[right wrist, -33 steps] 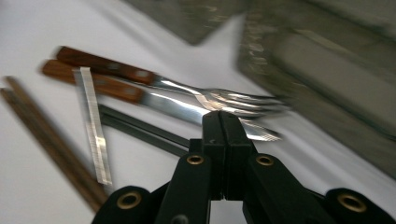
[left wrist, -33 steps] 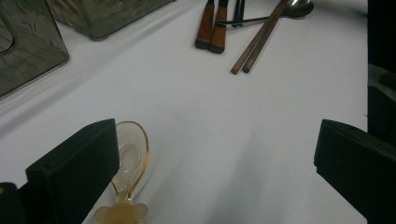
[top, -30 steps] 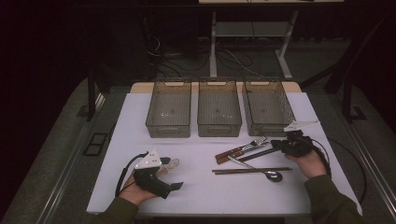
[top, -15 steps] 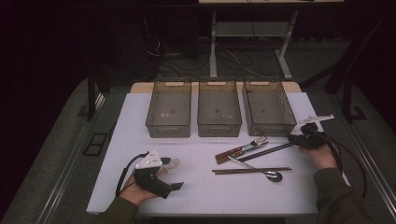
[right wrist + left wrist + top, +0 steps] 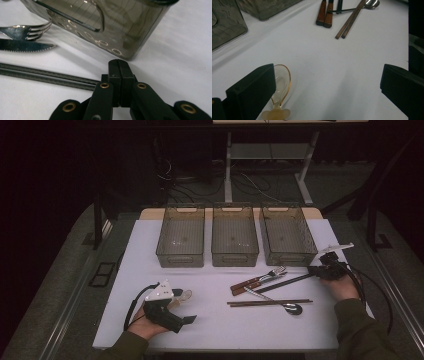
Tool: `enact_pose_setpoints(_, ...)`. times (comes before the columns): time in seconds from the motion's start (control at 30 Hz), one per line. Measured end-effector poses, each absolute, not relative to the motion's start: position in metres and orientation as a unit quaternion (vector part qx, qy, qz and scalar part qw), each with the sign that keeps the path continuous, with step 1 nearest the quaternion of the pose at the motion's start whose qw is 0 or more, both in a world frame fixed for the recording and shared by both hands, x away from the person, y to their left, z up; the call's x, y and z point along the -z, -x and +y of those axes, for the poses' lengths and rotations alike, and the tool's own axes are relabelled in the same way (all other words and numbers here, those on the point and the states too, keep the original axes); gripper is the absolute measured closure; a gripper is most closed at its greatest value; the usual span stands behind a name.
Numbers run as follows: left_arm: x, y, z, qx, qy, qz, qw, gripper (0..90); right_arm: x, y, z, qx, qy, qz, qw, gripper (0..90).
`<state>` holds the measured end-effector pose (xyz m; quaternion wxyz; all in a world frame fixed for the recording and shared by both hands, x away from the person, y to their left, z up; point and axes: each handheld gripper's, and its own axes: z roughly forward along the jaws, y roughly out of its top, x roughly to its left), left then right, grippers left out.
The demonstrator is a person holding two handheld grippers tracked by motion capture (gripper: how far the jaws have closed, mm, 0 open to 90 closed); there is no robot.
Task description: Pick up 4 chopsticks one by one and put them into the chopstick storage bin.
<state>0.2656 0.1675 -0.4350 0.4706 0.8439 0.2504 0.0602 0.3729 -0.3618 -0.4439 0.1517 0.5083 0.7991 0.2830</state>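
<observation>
Left gripper [image 5: 172, 312] rests low on the white table [image 5: 215, 330], jaws wide apart with nothing between them. A clear glass spoon [image 5: 280, 82] lies just beside its left jaw, touching or nearly so; cannot tell which.

Middle of the table: a cluster of cutlery. Fork [image 5: 272, 272] and knife [image 5: 25, 46] with brown handles, a pair of brown chopsticks [image 5: 270, 303], a metal spoon [image 5: 287, 307]. Behind them stand three smoky bins [image 5: 235, 237] in a row, all apparently empty.

Right: the dark chopsticks [image 5: 287, 282] run slantwise from the cutlery toward the right gripper [image 5: 320, 271]. Its jaws are pressed together. The chopstick ends meet the jaws at their left side; whether they are pinched there, cannot tell.

Judgement: the step is taking up the dark pair. To do it well, open the jaws first, straddle both sticks near their ends, close squarely so neither rolls free, then lift level, clear of the right bin's near wall.
</observation>
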Motion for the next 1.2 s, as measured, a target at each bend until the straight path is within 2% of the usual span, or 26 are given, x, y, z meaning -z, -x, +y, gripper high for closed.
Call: enact_pose_setpoints(1.2,0.434,-0.265,0.167,-0.060,-0.845,0.247,0.471,0.0,0.439,-0.327,-0.374,-0.255,-0.496,0.818,0.140,89.7)
